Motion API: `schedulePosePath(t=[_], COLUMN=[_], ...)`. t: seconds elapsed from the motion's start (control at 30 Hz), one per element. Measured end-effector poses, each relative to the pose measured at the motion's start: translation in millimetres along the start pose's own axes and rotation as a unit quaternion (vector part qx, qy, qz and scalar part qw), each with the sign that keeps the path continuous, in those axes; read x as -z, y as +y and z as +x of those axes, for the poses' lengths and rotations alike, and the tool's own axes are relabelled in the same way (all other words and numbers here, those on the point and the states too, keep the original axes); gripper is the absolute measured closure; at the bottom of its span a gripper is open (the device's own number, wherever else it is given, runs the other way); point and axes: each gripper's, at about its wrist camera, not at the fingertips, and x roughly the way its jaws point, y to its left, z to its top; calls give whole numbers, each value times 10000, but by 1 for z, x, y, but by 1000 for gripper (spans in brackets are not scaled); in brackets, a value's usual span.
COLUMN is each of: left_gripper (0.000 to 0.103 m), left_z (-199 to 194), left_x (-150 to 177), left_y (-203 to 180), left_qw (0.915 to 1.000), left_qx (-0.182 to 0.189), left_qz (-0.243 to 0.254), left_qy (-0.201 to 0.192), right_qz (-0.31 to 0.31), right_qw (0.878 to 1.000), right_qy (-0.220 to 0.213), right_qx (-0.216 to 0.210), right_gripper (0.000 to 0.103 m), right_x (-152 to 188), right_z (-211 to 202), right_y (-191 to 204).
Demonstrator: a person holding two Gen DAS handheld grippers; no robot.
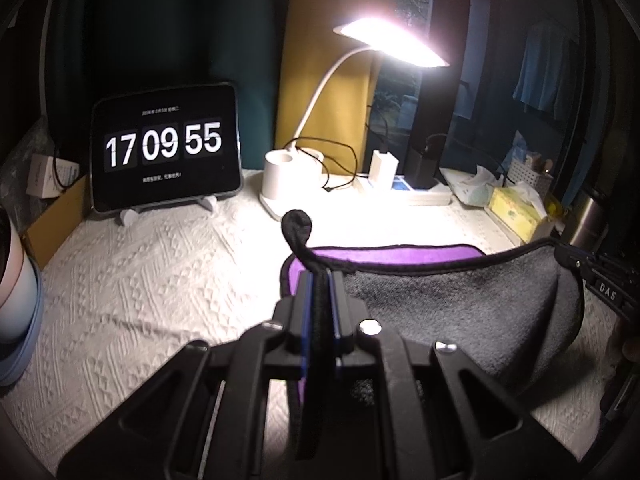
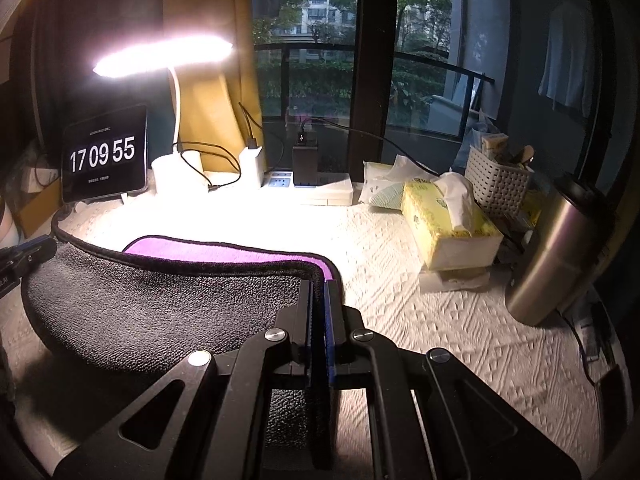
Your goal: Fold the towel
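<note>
The left gripper (image 1: pixel 320 280) and right gripper (image 2: pixel 319 288) each clamp a black-bound corner of the grey towel (image 2: pixel 160 300), which sags between them over the white tablecloth (image 2: pixel 400 280) (purple underside showing along the far edge). Bare cloth lies ahead, up to the lamp (image 1: pixel 292 176) and tissue box (image 2: pixel 444 228).

A white bumpy cloth (image 2: pixel 400 272) covers the worktop. At the back a white lamp (image 2: pixel 168 56) shines very bright. Left of it a clock (image 2: pixel 104 156) on a screen reads 17 09 55. A power strip (image 2: pixel 320 188) with plugs and black wires lies behind the lamp. On the right are a yellow tissue box (image 2: pixel 448 228), a white basket (image 2: pixel 496 180) and a shiny steel bottle (image 2: pixel 556 256). A big window (image 2: pixel 320 60) shows trees and a tall building. A yellow curtain (image 2: pixel 208 92) hangs beside it.
</note>
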Motion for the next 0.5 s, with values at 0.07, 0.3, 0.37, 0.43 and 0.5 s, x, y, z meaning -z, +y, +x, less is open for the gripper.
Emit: schedulePosePath(t=[0.07, 0.3, 0.37, 0.43, 0.5], left_gripper=[95, 95, 95, 95, 95], left_z=[0, 23, 29, 32, 39], left_x=[0, -13, -16, -17, -19], left_y=[0, 1, 3, 3, 4], left_qw=[10000, 10000, 10000, 10000, 10000], left_qx=[-5, -26, -28, -39, -52], left_qz=[1, -1, 4, 19, 22], left_qy=[-8, -17, -17, -25, -17], right_qz=[-9, -37, -42, -42, -41], right_qw=[10000, 10000, 10000, 10000, 10000], right_qy=[-1, 13, 19, 24, 32], right_qx=[1, 1, -5, -10, -18], right_gripper=[97, 97, 97, 97, 97], right_x=[-2, -13, -17, -19, -20], right_z=[3, 22, 28, 34, 39], right_y=[0, -2, -2, -2, -2])
